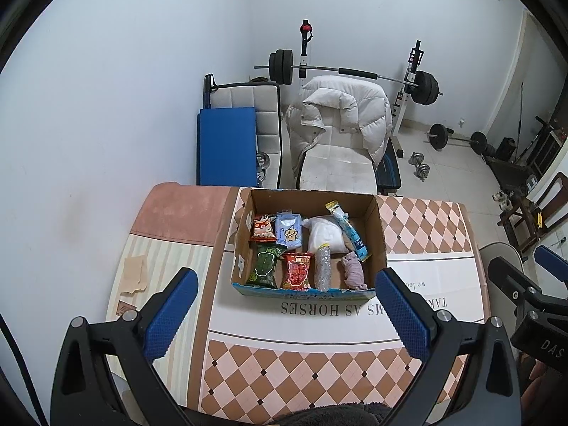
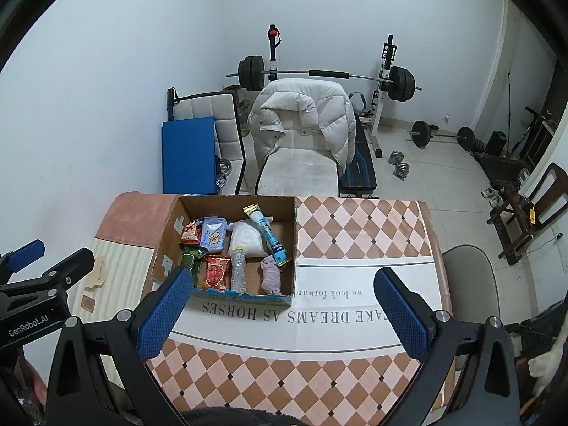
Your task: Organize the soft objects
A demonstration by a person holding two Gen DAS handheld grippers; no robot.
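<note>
Cardboard box (image 1: 378, 234) of soft packets beyond both grippers' wide, empty jaws.

Matt brown cardboard box (image 1: 378, 227) holds glossy plastic snack packets (image 1: 296, 271) on a smooth, printed tablecloth (image 1: 319, 362).
</note>
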